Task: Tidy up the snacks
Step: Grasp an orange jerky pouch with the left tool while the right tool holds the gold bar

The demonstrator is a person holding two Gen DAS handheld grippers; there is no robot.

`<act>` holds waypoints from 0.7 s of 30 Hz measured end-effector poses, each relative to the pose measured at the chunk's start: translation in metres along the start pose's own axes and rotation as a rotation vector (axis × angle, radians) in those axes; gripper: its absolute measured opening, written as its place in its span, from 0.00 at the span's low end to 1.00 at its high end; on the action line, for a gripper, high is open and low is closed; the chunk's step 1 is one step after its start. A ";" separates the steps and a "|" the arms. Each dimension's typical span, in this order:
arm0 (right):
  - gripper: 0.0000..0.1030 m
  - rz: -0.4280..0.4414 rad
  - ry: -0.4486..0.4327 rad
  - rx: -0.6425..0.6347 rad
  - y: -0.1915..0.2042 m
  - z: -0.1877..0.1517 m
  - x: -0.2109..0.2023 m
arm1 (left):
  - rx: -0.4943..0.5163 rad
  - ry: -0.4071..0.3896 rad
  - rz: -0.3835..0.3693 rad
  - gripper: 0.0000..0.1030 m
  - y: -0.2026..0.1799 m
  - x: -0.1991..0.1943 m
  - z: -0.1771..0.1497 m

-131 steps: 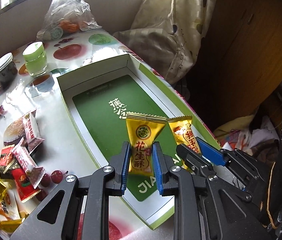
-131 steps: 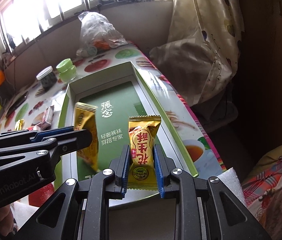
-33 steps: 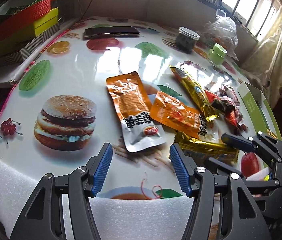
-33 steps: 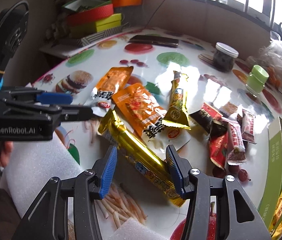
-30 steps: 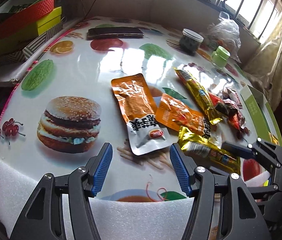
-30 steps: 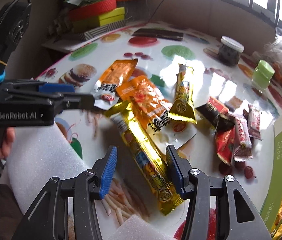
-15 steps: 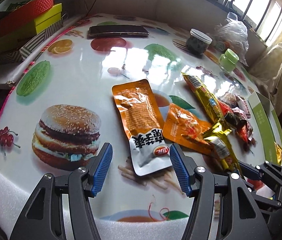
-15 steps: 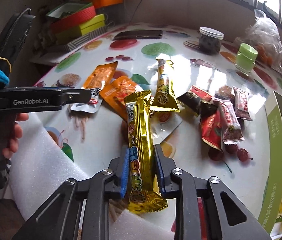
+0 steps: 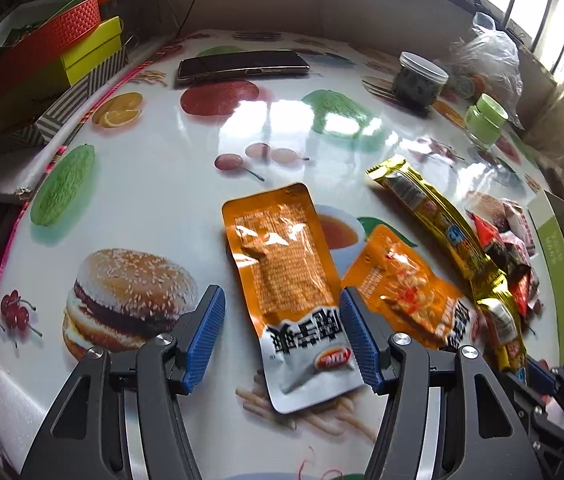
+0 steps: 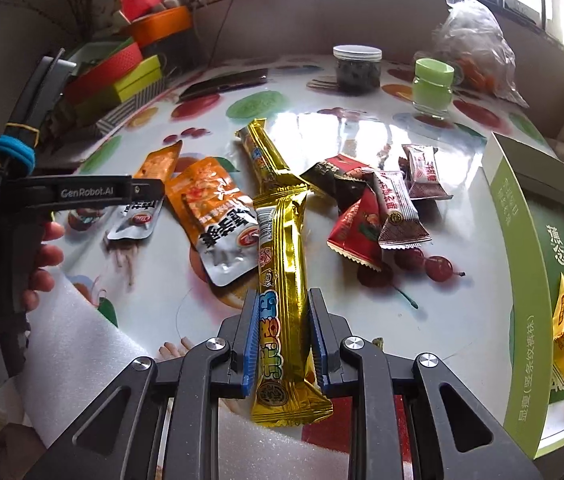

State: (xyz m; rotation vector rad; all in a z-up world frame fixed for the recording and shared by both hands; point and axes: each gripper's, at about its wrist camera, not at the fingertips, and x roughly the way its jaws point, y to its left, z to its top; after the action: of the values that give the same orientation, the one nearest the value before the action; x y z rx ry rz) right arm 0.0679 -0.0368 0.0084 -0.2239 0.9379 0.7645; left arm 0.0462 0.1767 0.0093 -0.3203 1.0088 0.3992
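Since a second ago the right tool (image 10: 283, 336) has clamped and lifted the long gold snack bar (image 10: 282, 276) off the table (image 10: 461, 300), near the green box (image 10: 521, 280) at right, while the left tool (image 9: 282, 336) hangs wide above the orange pouch (image 9: 282, 264).

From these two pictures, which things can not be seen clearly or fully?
- Green box, right wrist view: the frame edge cuts off its far side, so its full contents are unknown.
- Dark jar, left wrist view: contents too dark to tell.
- Plastic bag, right wrist view: crumpled film blurs what is inside.
- Orange packet, right wrist view: left gripper body covers its lower part.
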 end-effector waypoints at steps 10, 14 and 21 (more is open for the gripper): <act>0.21 0.009 -0.008 0.033 -0.005 -0.004 -0.003 | -0.012 0.008 0.001 0.59 -0.006 0.010 0.016; 0.21 0.008 -0.009 0.038 -0.005 -0.004 -0.003 | 0.026 0.001 0.055 0.59 -0.018 0.014 0.017; 0.21 0.010 -0.015 0.056 -0.009 -0.006 -0.005 | 0.050 -0.019 0.071 0.59 -0.018 0.015 0.015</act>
State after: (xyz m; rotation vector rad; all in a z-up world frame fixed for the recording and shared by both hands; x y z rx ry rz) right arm 0.0687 -0.0488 0.0076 -0.1647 0.9451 0.7469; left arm 0.0730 0.1696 0.0053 -0.2358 1.0122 0.4400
